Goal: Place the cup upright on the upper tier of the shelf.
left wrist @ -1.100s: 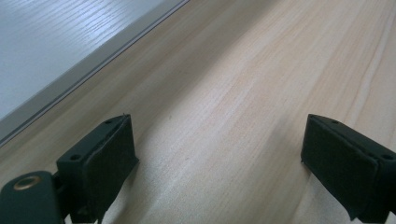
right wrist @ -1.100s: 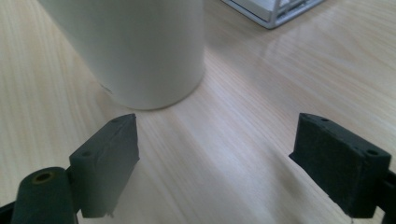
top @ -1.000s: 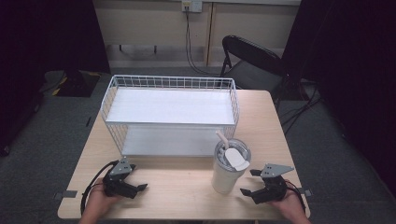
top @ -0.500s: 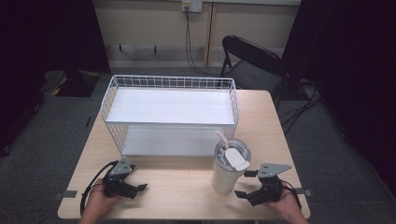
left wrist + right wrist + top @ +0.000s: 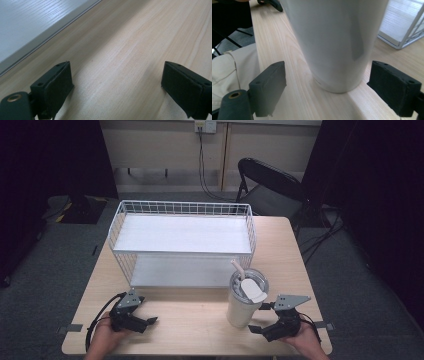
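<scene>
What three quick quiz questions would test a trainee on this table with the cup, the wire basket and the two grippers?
1. True or false: the right gripper is shut on the cup.
2. Which gripper is nearer the cup: A left, B right?
3. Fill in: the cup stands on the table, just in front of the wire ____.

Key:
1. False; in the right gripper view its jaws stand open on either side of the cup's base, not touching.
2. B; the left gripper is open over bare wood.
3. Basket.

- Light-wood rectangular table (image 5: 200, 312), bearing all items.
- White two-tier wire rack (image 5: 182, 242), standing at the table's far middle.
- White lidded tumbler with straw (image 5: 245, 302), standing upright near the rack's right front corner.
</scene>
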The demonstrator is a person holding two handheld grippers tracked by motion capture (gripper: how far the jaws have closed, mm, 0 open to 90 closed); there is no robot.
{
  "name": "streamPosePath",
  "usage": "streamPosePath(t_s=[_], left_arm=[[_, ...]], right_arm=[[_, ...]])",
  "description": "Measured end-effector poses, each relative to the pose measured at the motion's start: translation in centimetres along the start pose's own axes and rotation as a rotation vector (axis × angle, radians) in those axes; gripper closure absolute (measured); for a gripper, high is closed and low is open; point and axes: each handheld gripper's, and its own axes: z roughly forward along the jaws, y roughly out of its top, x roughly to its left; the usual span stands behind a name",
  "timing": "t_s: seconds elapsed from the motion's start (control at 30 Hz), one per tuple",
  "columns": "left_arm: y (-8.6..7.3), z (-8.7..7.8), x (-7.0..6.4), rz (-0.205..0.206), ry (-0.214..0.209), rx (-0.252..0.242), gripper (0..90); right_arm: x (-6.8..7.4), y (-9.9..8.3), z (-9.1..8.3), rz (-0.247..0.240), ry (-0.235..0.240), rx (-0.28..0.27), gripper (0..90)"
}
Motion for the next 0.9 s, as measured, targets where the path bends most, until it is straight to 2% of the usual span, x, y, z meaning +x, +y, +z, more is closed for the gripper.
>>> streamPosePath(t_s=[0.1, 0.23, 0.53, 0.6, 0.9], left_arm=[[0.0, 0.0, 0.0, 0.0, 0.0, 0.0, 9.4], [0.0, 0.0, 0.0, 0.0, 0.0, 0.0, 9.4], [0.0, 0.0, 0.0, 0.0, 0.0, 0.0, 9.3], [0.0, 0.0, 0.0, 0.0, 0.0, 0.0, 9.4], [0.0, 0.0, 0.0, -0.001, 0.003, 0.0, 9.4]], right_arm=[[0.2, 0.3, -0.1, 0.008, 0.01, -0.016, 13.7], [0.3, 0.7, -0.1, 0.023, -0.004, -0.035, 13.7], [0.0, 1.7, -0.5, 0.07, -0.017, -0.084, 13.5], [-0.2, 1.9, -0.5, 0.077, -0.008, -0.089, 13.5], [-0.1, 2.8, -0.7, 0.054, -0.009, -0.1, 13.8]])
